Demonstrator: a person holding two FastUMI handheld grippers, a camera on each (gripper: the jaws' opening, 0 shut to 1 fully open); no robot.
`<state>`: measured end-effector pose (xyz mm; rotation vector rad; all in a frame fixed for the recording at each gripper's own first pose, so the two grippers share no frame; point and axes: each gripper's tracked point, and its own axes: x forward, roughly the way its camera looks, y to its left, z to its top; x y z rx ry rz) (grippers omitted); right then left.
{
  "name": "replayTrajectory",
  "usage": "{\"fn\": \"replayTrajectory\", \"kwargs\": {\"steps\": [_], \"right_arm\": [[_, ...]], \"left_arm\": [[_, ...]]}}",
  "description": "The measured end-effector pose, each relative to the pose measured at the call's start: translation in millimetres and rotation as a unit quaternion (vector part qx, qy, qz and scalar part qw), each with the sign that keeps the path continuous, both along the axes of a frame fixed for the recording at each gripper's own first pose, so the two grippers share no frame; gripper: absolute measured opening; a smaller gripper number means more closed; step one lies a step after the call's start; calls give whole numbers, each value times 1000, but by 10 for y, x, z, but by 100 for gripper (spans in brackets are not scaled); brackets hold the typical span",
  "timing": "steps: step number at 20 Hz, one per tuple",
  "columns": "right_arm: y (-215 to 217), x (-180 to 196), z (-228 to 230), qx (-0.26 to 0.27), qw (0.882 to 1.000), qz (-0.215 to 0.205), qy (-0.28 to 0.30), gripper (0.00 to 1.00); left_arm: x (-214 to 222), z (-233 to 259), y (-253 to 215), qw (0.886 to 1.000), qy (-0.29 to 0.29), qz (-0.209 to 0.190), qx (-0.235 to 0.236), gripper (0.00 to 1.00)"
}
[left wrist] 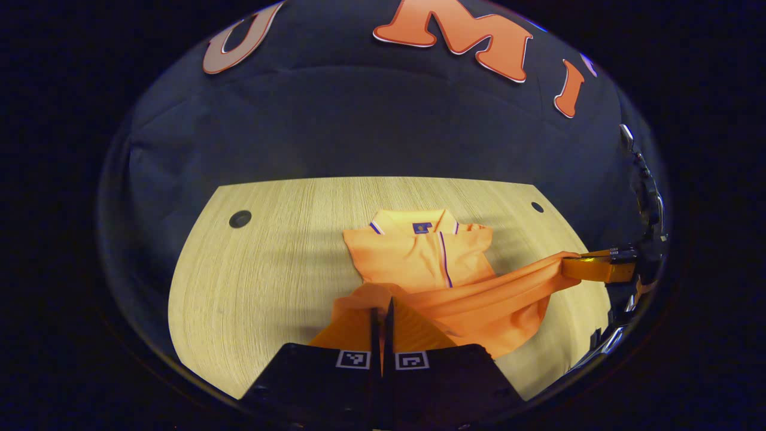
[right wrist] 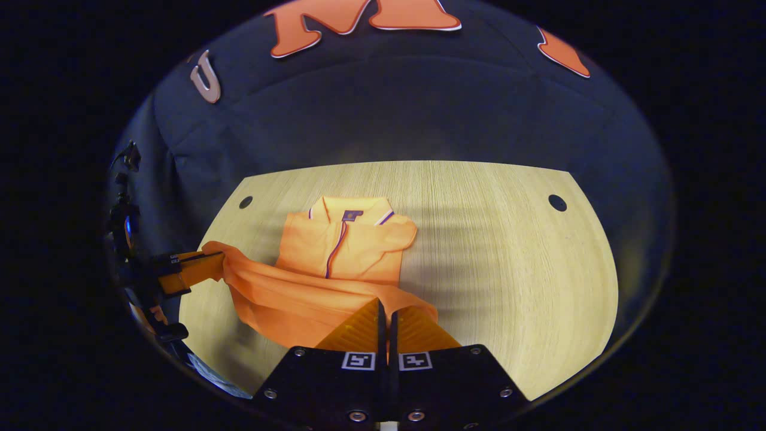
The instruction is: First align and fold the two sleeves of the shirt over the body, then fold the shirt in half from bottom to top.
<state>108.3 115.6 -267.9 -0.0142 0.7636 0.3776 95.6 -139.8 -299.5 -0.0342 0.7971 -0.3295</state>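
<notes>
Left gripper (left wrist: 382, 311) clamped tight on shirt hem (left wrist: 359, 308), held low. Right gripper (right wrist: 384, 311) likewise pinched on hem, level with left.

- On my left gripper (left wrist: 381, 311) I see a black body with two small square black-and-white markers, one at the base of each finger.
- My right gripper (right wrist: 383, 311) has the same black body and paired markers, plus round silver screws along its plates.
- Its finger faces are finely ribbed.
</notes>
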Motion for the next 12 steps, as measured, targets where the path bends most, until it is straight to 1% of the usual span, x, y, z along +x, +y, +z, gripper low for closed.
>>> {"fn": "replayTrajectory", "kwargs": {"steps": [4, 7, 9, 10, 12], "right_arm": [[61, 557, -63, -4, 1000, -29, -5, 0], [128, 890, -178, -2, 999, -37, -7, 0], [168, 1072, -239, -9, 999, -38, -15, 1], [141, 1135, -309, -24, 999, -43, -17, 1], [149, 1193, -397, -40, 998, -49, -16, 2]], "left_arm": [[478, -81, -120, 1000, -2, 11, -13, 1], [800, -212, -134, 1000, -4, 21, -1, 1], [954, -336, -150, 1000, -2, 23, 5, 1], [1011, -399, -174, 1000, 1, 19, 4, 1], [1070, -566, -213, 1000, 16, 17, 10, 1]]}}
